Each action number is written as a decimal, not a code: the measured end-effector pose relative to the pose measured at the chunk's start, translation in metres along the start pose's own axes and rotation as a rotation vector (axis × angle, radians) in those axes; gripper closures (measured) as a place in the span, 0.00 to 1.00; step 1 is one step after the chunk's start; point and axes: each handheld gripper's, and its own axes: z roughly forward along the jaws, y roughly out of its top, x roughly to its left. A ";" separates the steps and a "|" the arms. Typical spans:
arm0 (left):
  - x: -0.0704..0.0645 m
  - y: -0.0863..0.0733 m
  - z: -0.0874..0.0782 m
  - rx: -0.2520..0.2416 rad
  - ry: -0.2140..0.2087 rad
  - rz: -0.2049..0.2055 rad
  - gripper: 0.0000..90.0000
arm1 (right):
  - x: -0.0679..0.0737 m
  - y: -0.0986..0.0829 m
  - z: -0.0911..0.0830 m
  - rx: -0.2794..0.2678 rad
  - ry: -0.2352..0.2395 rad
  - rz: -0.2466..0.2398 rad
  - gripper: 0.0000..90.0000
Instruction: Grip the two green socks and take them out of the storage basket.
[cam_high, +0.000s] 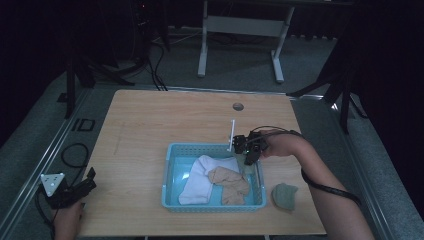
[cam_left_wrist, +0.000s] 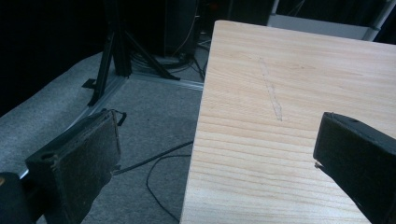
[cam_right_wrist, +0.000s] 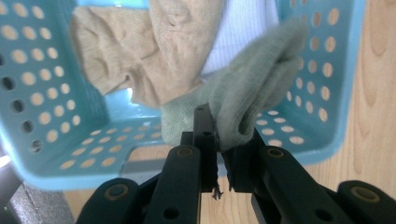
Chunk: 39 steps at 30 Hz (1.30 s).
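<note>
A blue perforated basket (cam_high: 170, 170) sits on the wooden table, right of centre. In it lie a white sock (cam_high: 197, 180) and a tan sock (cam_high: 230, 182). My right gripper (cam_high: 248, 156) hangs over the basket's far right corner. In the right gripper view it (cam_right_wrist: 219, 135) is shut on a pale green sock (cam_right_wrist: 252, 88), which droops over the basket (cam_right_wrist: 42, 93) above the tan sock (cam_right_wrist: 140, 51) and the white sock (cam_right_wrist: 243, 28). Another green sock (cam_high: 284, 196) lies on the table right of the basket. My left gripper (cam_high: 87, 180) (cam_left_wrist: 217, 140) rests open at the table's near left corner, holding nothing.
A thin white stick (cam_high: 232, 134) stands just behind the basket. A round cable hole (cam_high: 238, 106) sits near the table's far edge. Tripod legs (cam_left_wrist: 114, 60) and cables (cam_left_wrist: 159, 158) lie on the grey floor left of the table, and a white desk frame (cam_high: 240, 30) stands behind.
</note>
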 end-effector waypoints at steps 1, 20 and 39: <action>0.000 0.000 0.000 -0.001 0.000 0.000 0.01 | 0.000 -0.001 -0.003 -0.003 -0.005 0.004 0.93; 0.000 0.000 0.000 0.001 0.002 -0.003 0.01 | 0.007 -0.023 -0.045 -0.052 -0.040 0.015 0.93; 0.000 0.000 0.000 0.002 -0.002 0.000 0.01 | -0.001 -0.088 -0.043 -0.068 -0.049 0.142 0.93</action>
